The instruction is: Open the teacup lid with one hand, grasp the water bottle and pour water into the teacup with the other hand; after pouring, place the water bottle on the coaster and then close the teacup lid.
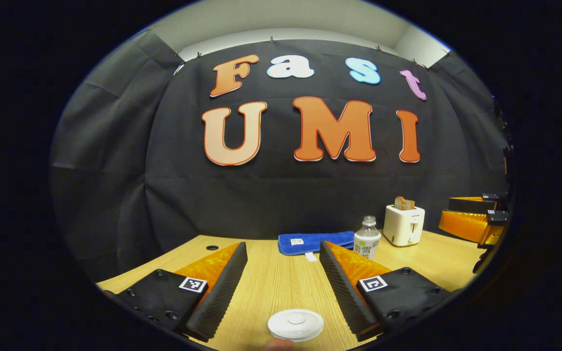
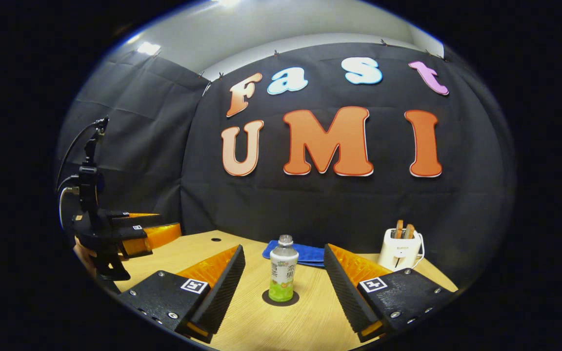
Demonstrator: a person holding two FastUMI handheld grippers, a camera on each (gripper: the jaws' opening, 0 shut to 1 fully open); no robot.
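Note:
The white teacup lid (image 1: 295,324) lies flat with its knob up, at the very bottom of the left gripper view. My left gripper (image 1: 283,245) hangs open over it, one finger on each side, touching nothing. The cup beneath is hidden. The water bottle (image 2: 283,275) stands upright on a dark round coaster (image 2: 281,298), centred between the fingers of my open right gripper (image 2: 284,248), which does not touch it. The same bottle (image 1: 367,239) stands past the left gripper's right-hand finger. The right gripper (image 1: 444,212) shows at the far right, and the left gripper (image 2: 169,220) at the far left.
A folded blue cloth (image 1: 316,242) lies at the back of the wooden table (image 2: 305,321), behind the bottle. A white toaster (image 2: 400,248) with bread slices stands at the back right. A small hole (image 2: 216,239) marks the tabletop at the back left.

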